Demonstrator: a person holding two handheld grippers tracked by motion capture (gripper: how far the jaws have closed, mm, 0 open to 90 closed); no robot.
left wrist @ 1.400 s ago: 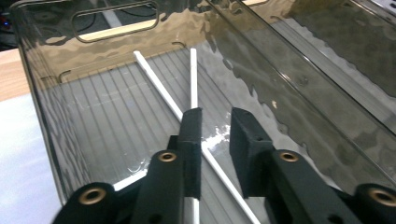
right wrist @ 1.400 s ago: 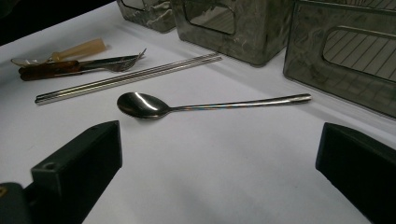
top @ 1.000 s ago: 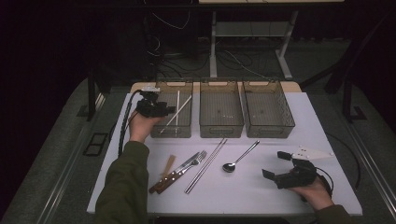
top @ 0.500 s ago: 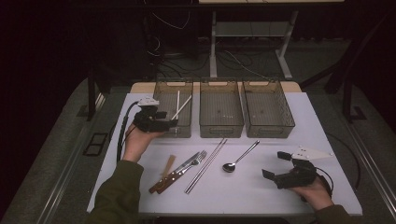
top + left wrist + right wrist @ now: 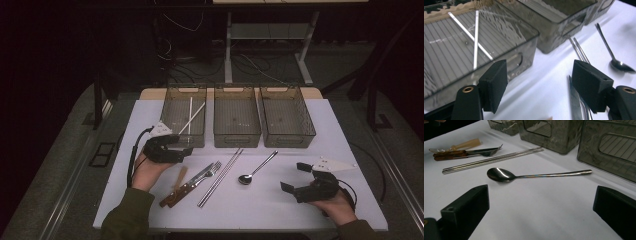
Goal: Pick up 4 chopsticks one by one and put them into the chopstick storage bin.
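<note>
The two white chopsticks (image 5: pixel 191 119) lie crossed in the left bin (image 5: pixel 170 131); the metal chopsticks (image 5: pixel 220 176) lie next on the surface (image 5: pixel 280 210), beside the fork (image 5: pixel 202 174). I'd bring the left gripper (image 5: pixel 186 151) down along their length and pinch mid-shaft (both rods together). Its fingers (image 5: pixel 494 85) have just been opening, moderately wide, empty. The right gripper (image 5: pixel 295 179) stands wide, empty, near the spoon (image 5: pixel 506 175).

The left claw (image 5: pixel 186 148) and the right claw (image 5: pixel 294 177) are black, each with 2 blocky jaws, a grey 3-cornered plate on top and a black trailing cable. Brass-coloured screw holes sit at the left jaw bases. Both sleeves are olive green.
</note>
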